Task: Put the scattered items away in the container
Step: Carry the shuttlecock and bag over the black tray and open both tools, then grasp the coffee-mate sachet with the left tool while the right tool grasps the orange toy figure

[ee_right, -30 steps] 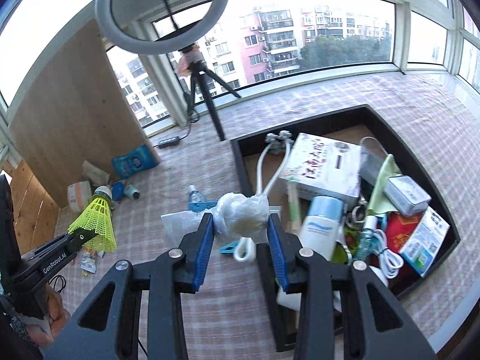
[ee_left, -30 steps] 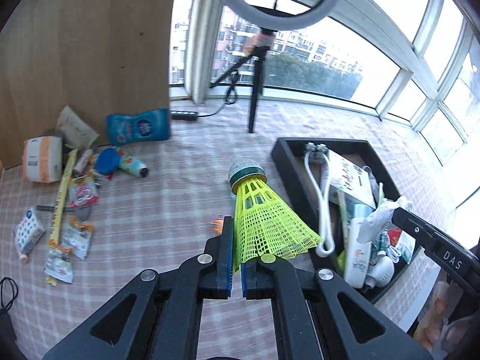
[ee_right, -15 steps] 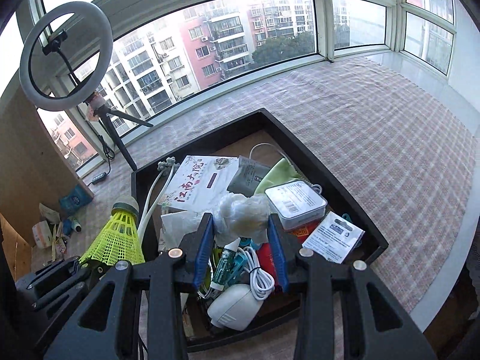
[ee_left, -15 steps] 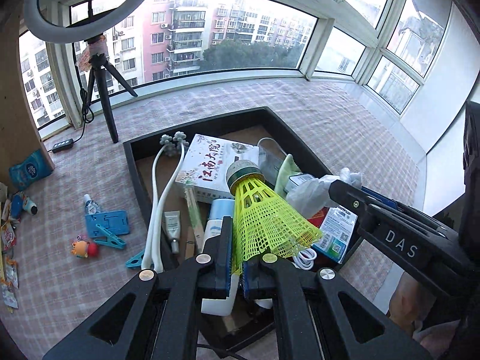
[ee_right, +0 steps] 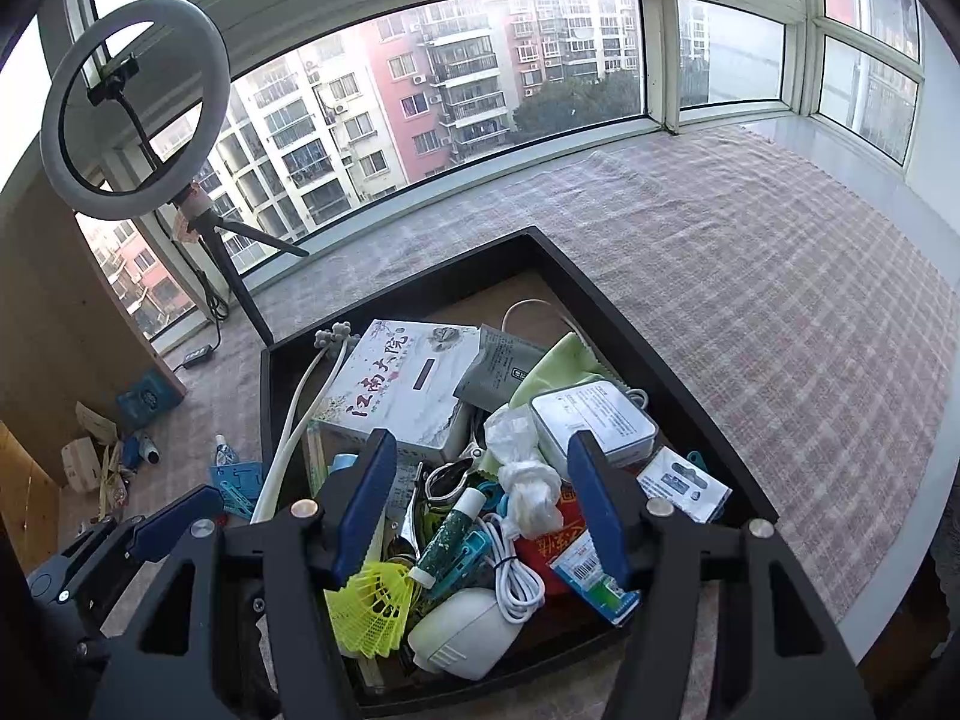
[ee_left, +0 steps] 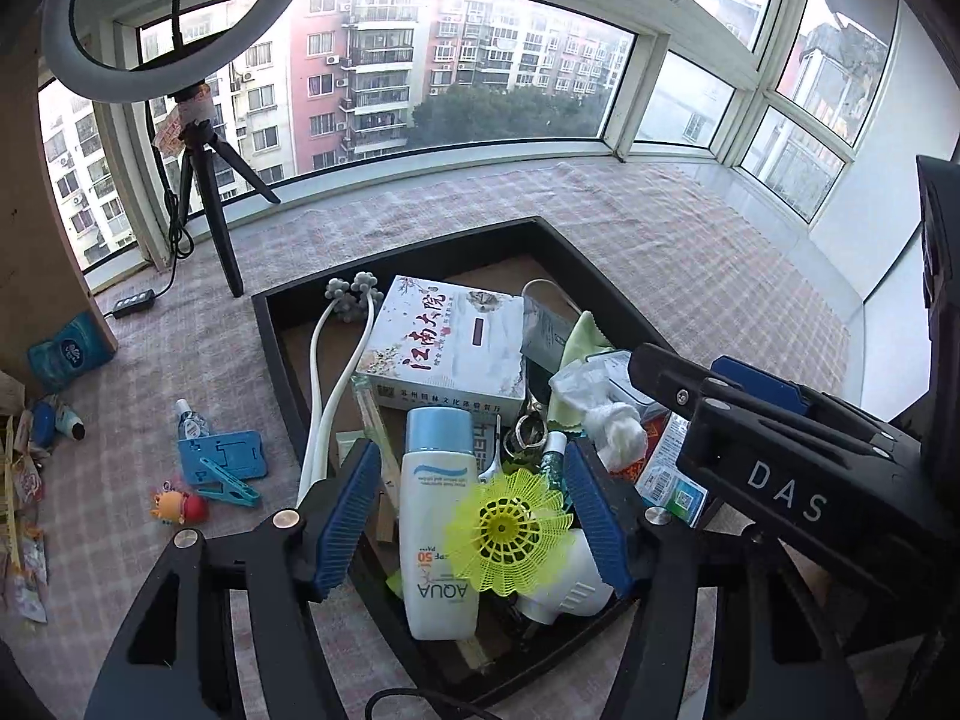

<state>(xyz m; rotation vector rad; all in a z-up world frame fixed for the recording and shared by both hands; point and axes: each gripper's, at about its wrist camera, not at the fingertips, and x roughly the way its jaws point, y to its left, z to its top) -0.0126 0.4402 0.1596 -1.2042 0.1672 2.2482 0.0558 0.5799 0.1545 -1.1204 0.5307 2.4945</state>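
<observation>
Over the black tray, both tools are opening.
The yellow shuttlecock lies free between the left tool pads; the white plastic wad lies free between the right tool pads.

The neon-yellow plastic shuttlecock lies in the black tray below and between the left gripper's opening jaws, clear of both pads, its open skirt facing up. The crumpled white plastic wad rests on the clutter between the right gripper's opening jaws, untouched. Beyond both tools the tray is crowded with boxes, a bottle and cables.
</observation>
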